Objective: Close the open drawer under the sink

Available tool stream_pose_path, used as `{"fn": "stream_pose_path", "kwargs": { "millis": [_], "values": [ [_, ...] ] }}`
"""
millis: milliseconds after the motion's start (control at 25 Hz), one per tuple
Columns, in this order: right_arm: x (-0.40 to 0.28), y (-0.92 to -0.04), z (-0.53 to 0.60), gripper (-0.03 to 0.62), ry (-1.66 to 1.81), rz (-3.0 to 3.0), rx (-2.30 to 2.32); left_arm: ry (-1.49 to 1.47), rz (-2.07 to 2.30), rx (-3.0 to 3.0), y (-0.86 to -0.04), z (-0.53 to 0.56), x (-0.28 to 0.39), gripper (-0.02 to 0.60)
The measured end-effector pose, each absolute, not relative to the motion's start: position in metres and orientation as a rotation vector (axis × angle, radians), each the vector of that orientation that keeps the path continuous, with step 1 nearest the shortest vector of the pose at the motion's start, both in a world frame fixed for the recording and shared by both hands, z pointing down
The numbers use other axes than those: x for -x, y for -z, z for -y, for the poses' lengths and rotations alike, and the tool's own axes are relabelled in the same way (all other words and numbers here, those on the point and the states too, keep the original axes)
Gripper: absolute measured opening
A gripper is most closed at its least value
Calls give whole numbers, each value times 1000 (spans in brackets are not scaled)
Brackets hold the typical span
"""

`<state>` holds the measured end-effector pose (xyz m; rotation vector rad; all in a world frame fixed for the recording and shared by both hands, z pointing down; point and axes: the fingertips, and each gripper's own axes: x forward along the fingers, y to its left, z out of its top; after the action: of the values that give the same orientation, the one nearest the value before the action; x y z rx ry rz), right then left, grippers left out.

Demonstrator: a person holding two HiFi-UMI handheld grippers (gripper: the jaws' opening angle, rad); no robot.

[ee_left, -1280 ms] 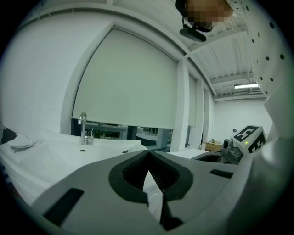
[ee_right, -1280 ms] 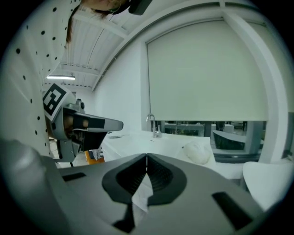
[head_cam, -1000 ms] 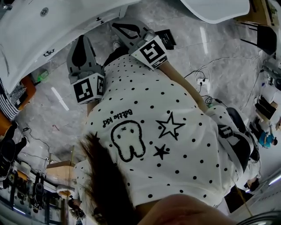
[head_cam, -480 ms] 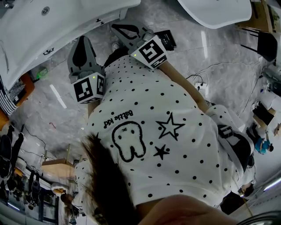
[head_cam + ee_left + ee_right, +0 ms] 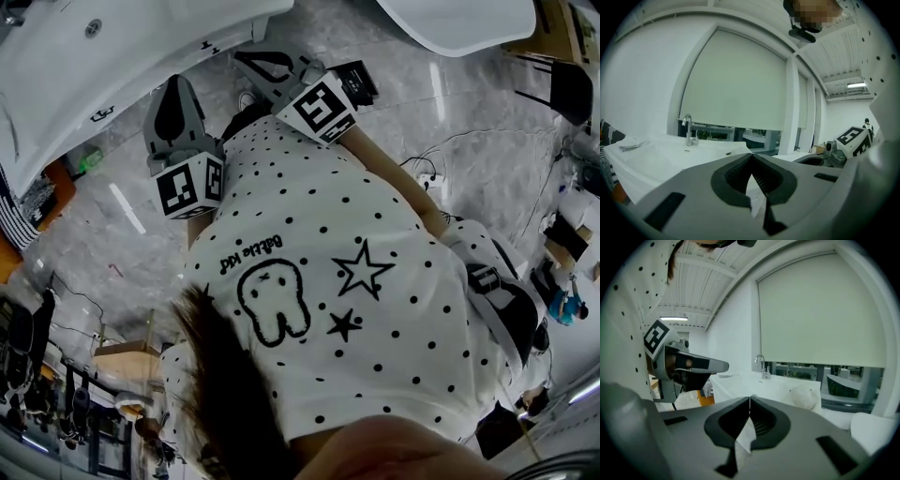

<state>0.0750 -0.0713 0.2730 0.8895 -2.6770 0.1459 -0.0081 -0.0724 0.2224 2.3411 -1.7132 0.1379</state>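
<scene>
The left hand-held gripper [image 5: 176, 84] and the right hand-held gripper [image 5: 244, 58] are each seen clenched tip to tip in their own gripper views, with nothing gripped or touched. Against the earlier head views almost nothing is found changed: both are held in the same place beside the white sink [image 5: 56, 75], so no progress can be read. The faucet [image 5: 687, 129] is seen beyond. The drawer is shown in no view, so its state cannot be told.

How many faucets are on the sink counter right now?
1. One chrome faucet stands at the back of the white sink counter, in front of the window blind; both gripper views show that same faucet. More could be hidden out of frame.
</scene>
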Motion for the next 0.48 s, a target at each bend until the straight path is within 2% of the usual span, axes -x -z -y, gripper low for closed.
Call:
{"fn": "stream_pose_path", "kwargs": {
  "millis": [480],
  "values": [
    [-80, -274, 72, 15, -151, 2667, -910, -111, 1694, -2363, -221, 75, 4, 5]
  ]
}}
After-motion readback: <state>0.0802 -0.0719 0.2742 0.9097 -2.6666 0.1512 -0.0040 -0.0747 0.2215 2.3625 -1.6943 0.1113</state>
